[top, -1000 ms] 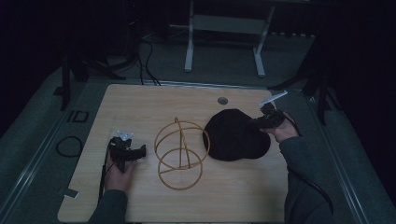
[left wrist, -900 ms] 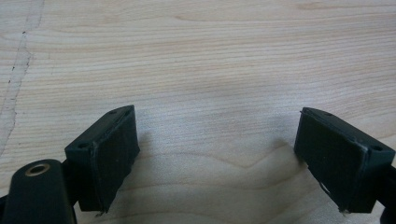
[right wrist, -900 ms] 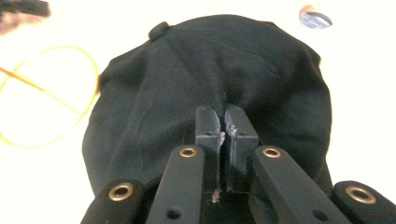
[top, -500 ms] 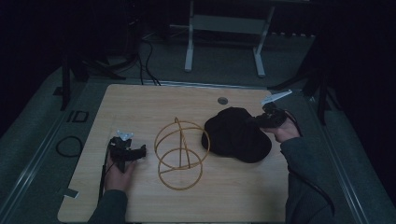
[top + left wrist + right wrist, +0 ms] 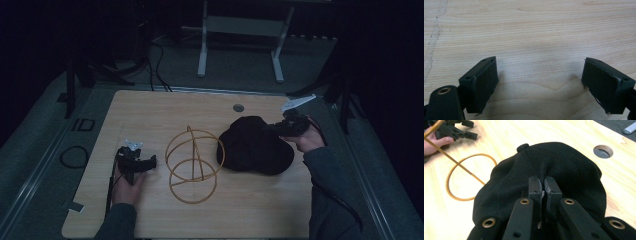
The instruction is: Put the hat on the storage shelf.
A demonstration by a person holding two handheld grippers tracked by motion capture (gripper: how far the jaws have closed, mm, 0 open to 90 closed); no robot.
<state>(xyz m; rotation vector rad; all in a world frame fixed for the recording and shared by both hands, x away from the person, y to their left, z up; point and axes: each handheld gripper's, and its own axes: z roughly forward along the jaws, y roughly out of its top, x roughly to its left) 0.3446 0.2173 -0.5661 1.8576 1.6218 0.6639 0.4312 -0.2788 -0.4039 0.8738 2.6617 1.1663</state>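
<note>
Left gripper (image 5: 150, 161) held low near the left side of the table, jaws pointing toward the middle, spread wide apart with nothing between the pads (image 5: 482, 86). Left hand (image 5: 127, 182) wrapped around the gripper's body from behind, forearm coming in from the bottom edge in a dark sleeve. Right gripper (image 5: 272, 128) held at the far right, jaws pointing left, pressed almost together on a pinch of black fabric (image 5: 564, 167), pads (image 5: 535, 185) nearly meeting. Right hand (image 5: 308, 140) gripping from below and behind, wrist bent, forearm angling up from the lower right corner.
</note>
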